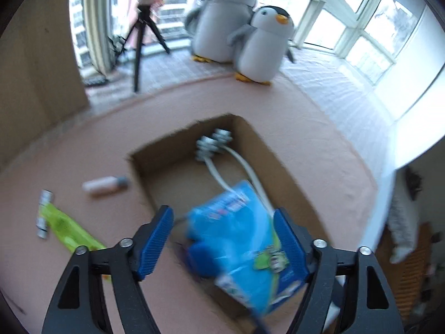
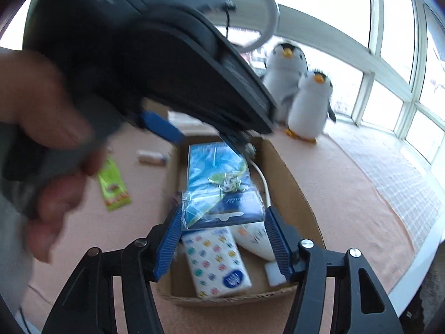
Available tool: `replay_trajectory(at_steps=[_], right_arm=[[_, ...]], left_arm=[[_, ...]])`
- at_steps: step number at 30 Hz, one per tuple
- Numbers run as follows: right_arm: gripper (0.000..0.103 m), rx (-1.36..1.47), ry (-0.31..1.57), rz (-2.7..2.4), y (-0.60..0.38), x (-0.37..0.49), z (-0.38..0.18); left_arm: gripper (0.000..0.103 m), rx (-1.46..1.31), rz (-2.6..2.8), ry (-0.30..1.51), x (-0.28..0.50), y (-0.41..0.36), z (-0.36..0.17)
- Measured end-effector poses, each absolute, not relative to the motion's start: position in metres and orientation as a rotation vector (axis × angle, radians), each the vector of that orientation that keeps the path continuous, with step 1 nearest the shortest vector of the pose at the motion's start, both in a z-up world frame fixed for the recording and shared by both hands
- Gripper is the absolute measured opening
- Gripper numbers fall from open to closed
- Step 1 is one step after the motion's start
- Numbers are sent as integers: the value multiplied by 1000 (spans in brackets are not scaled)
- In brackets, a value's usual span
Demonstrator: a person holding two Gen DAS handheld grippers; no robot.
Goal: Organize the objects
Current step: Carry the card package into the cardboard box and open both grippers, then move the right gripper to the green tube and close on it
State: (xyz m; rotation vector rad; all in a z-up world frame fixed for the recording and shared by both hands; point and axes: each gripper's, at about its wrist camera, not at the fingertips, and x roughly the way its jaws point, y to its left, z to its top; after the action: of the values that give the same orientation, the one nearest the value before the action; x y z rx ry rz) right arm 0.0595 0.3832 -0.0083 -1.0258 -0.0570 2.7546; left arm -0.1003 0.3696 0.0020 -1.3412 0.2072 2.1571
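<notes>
cardboard box (image 2: 289, 183) already holds blue packet (image 2: 219, 183), patterned tissue pack (image 2: 214, 261) and white cable (image 1: 219, 178). left gripper (image 1: 222, 239) and right gripper (image 2: 222, 239) jaws spread, gripping nothing. green packet (image 1: 66, 228) and small tube (image 1: 104, 185) remain outside on the mat

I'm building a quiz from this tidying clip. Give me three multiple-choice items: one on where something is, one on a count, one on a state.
1. Where does the green packet lie?
A. in the cardboard box
B. on the pink surface left of the box
C. on the windowsill

2. How many plush penguins stand by the window?
A. one
B. two
C. four

3. How are the left gripper jaws?
A. open, either side of the blue packet
B. shut empty
C. out of view

Answers:
1 B, it lies outside the cardboard box wall.
2 B, a large one and a smaller one side by side.
3 A, the pads are spread, with the blue packet between them over the box.
</notes>
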Motion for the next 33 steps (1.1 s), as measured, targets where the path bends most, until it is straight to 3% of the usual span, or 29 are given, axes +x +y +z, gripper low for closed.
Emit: replay_trajectory(at_steps=[9, 14, 18, 27, 30, 32, 33], right_arm=[[71, -952, -108, 2867, 336, 57, 8], [81, -1228, -127, 3011, 261, 25, -26], [81, -1504, -75, 2940, 229, -2, -73], [81, -1610, -255, 2834, 223, -100, -89], [83, -1692, -98, 2832, 240, -121, -97], [80, -1712, -71, 2834, 242, -122, -95], [68, -1715, -85, 2837, 242, -119, -95]], left_arm=[[87, -1359, 2335, 81, -104, 243, -4], [88, -1447, 2454, -94, -92, 128, -17], [88, -1521, 2525, -260, -61, 41, -34], [88, -1572, 2545, -601, 18, -68, -67], [88, -1546, 2560, -645, 32, -82, -64], [88, -1527, 2576, -658, 38, -91, -62], [88, -1524, 2582, -667, 39, -92, -60]])
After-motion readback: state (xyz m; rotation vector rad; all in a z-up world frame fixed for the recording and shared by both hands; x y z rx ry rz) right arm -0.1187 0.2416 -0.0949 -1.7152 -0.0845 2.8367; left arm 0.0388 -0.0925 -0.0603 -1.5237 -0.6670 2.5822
